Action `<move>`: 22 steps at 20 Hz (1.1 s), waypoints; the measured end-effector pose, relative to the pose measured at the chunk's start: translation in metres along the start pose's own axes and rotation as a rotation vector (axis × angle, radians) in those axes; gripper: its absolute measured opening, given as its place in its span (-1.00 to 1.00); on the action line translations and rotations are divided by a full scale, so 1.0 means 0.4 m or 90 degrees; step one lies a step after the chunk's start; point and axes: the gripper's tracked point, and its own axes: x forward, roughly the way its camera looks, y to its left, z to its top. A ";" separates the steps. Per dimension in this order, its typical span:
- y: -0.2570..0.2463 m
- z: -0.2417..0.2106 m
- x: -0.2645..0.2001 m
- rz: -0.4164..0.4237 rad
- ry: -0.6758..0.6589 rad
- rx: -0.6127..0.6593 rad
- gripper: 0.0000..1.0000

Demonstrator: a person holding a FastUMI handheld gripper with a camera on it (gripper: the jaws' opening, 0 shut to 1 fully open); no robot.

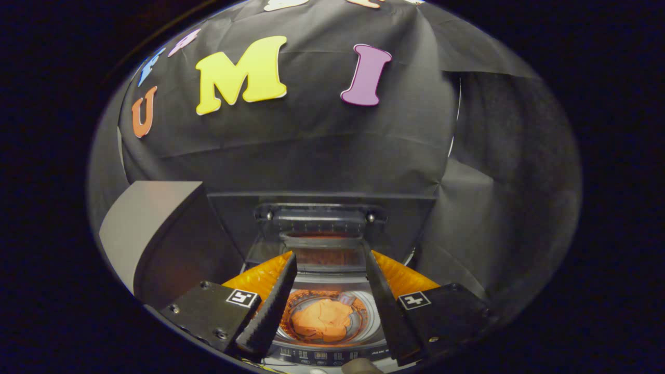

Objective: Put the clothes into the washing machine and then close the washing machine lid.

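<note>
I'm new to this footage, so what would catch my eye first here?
The orange clothes lying in the washing machine's drum, seen down between the open gripper with its jaws spread and holding nothing. Beyond them the lid stands raised and upright against the black cloth wall.

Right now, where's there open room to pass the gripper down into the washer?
The gap between the open gripper fingers sits over the drum opening. The orange clothes fill the drum's middle; bare metal rings them. Behind, the raised lid crowds the back.
</note>
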 end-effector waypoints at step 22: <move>0.060 0.199 0.315 -0.010 0.027 -0.002 0.69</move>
